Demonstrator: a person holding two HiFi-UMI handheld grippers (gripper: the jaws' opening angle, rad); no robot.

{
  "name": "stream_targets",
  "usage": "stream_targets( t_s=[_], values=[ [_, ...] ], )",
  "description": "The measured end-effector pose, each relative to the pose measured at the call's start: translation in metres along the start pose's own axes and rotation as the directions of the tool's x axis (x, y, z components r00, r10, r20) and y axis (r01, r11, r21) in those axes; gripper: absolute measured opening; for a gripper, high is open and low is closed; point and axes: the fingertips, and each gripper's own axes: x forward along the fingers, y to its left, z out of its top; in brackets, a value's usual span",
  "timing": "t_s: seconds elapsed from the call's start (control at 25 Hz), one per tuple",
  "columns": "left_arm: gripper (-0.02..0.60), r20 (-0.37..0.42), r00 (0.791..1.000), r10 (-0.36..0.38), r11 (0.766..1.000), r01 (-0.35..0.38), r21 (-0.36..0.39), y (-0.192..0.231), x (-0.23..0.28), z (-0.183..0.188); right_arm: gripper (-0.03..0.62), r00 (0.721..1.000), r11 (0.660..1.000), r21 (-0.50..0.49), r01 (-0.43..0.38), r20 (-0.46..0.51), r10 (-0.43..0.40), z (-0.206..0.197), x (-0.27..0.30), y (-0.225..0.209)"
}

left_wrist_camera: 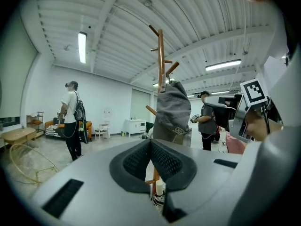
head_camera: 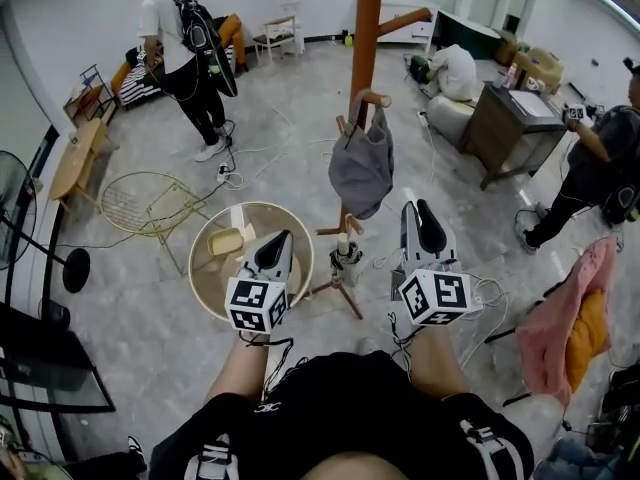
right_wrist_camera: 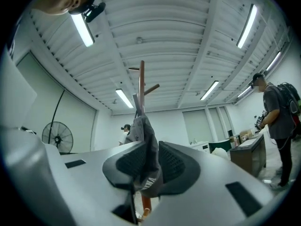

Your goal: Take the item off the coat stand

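Both grippers raised, gray bag (head_camera: 362,173) hanging from the coat stand (head_camera: 366,28), and nothing has hold of it yet!

The left gripper (head_camera: 278,243) has its jaws together on nothing. The right gripper (head_camera: 420,213) has its jaws a little apart and lined up on the bag, which shows through the gap some way ahead, pads not on it. The strap is hooked over an upturned peg (head_camera: 372,98), and that's the danger: a straight pull outward rather than a lift would likely snag the strap and rock the stand on its thin legs. A pinch on slack cloth could also slip. The bag's mouth is out of sight, so its contents can't be told. On the round rimmed tabletop (head_camera: 212,280) nearby lies one pale yellow block (head_camera: 226,242).
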Motion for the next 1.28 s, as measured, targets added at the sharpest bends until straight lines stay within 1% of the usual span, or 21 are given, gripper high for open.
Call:
stream_targets(
  t_s=[0.04, 0.08, 0.16, 0.2, 0.24, 0.32, 0.4, 0.48, 0.6, 0.72, 0.76, 0.84, 0.96, 1.08, 1.16, 1.28],
  values=[
    [0.017, 0.001, 1.0, 0.021, 1.0, -0.021, -0.002, 0.001, 0.007, 0.002, 0.102, 0.999, 0.999, 0.01, -0.036, 0.016, 0.036, 0.005, 0.01, -0.004],
    [0.015, 0.003, 0.999, 0.039, 0.999, -0.039, -0.003, 0.002, 0.013, 0.005, 0.144, 0.996, 0.997, 0.018, -0.077, 0.034, 0.077, 0.011, 0.019, -0.005],
    [0.015, 0.007, 0.998, 0.069, 0.998, -0.069, -0.004, 0.001, 0.019, 0.01, 0.29, 0.986, 0.987, 0.027, -0.158, 0.056, 0.157, 0.022, 0.033, -0.004],
    [0.016, 0.008, 0.997, 0.083, 0.997, -0.083, -0.004, 0.001, 0.018, 0.011, 0.341, 0.981, 0.982, 0.025, -0.189, 0.054, 0.188, 0.025, 0.038, -0.001],
    [0.015, 0.008, 0.995, 0.098, 0.995, -0.098, -0.006, 0.001, 0.017, 0.012, 0.375, 0.976, 0.976, 0.019, -0.215, 0.042, 0.214, 0.026, 0.044, 0.002],
    [0.015, 0.009, 0.992, 0.13, 0.991, -0.13, -0.013, 0.004, 0.015, 0.014, 0.406, 0.965, 0.965, 0.009, -0.263, -0.002, 0.263, 0.022, 0.056, 0.008],
    [0.017, 0.005, 0.987, 0.159, 0.987, -0.159, -0.016, 0.007, 0.013, 0.016, 0.414, 0.953, 0.955, 0.017, -0.296, -0.058, 0.297, 0.011, 0.069, 0.013],
    [0.017, -0.002, 0.983, 0.185, 0.983, -0.185, -0.017, 0.011, 0.011, 0.015, 0.42, 0.943, 0.95, 0.03, -0.31, -0.119, 0.311, -0.004, 0.082, 0.014],
    [0.017, -0.01, 0.975, 0.222, 0.975, -0.222, -0.026, 0.016, 0.006, 0.012, 0.42, 0.926, 0.946, 0.06, -0.317, -0.197, 0.323, -0.027, 0.096, 0.015],
    [0.015, -0.016, 0.967, 0.254, 0.967, -0.254, -0.032, 0.019, 0.002, 0.009, 0.411, 0.903, 0.934, 0.139, -0.329, -0.242, 0.354, -0.046, 0.106, 0.015],
    [0.016, -0.019, 0.965, 0.26, 0.965, -0.261, -0.033, 0.02, 0.002, 0.009, 0.379, 0.9, 0.933, 0.161, -0.322, -0.254, 0.355, -0.051, 0.11, 0.013],
    [0.015, -0.024, 0.963, 0.269, 0.962, -0.27, -0.037, 0.019, 0.003, 0.009, 0.205, 0.902, 0.94, 0.17, -0.296, -0.275, 0.333, -0.055, 0.116, 0.008],
    [0.016, -0.027, 0.962, 0.272, 0.961, -0.273, -0.039, 0.017, 0.003, 0.01, 0.134, 0.9, 0.946, 0.143, -0.292, -0.293, 0.322, -0.056, 0.12, 0.007],
    [0.016, -0.028, 0.963, 0.267, 0.963, -0.267, -0.035, 0.015, 0.005, 0.01, 0.097, 0.901, 0.946, 0.134, -0.296, -0.291, 0.323, -0.054, 0.117, 0.008],
    [0.015, -0.024, 0.964, 0.263, 0.964, -0.264, -0.033, 0.013, 0.005, 0.011, 0.089, 0.903, 0.945, 0.131, -0.301, -0.28, 0.327, -0.05, 0.113, 0.008],
    [0.016, -0.016, 0.967, 0.255, 0.966, -0.256, -0.026, 0.013, 0.003, 0.013, 0.087, 0.915, 0.943, 0.132, -0.304, -0.236, 0.328, -0.034, 0.103, 0.012]
  ],
)
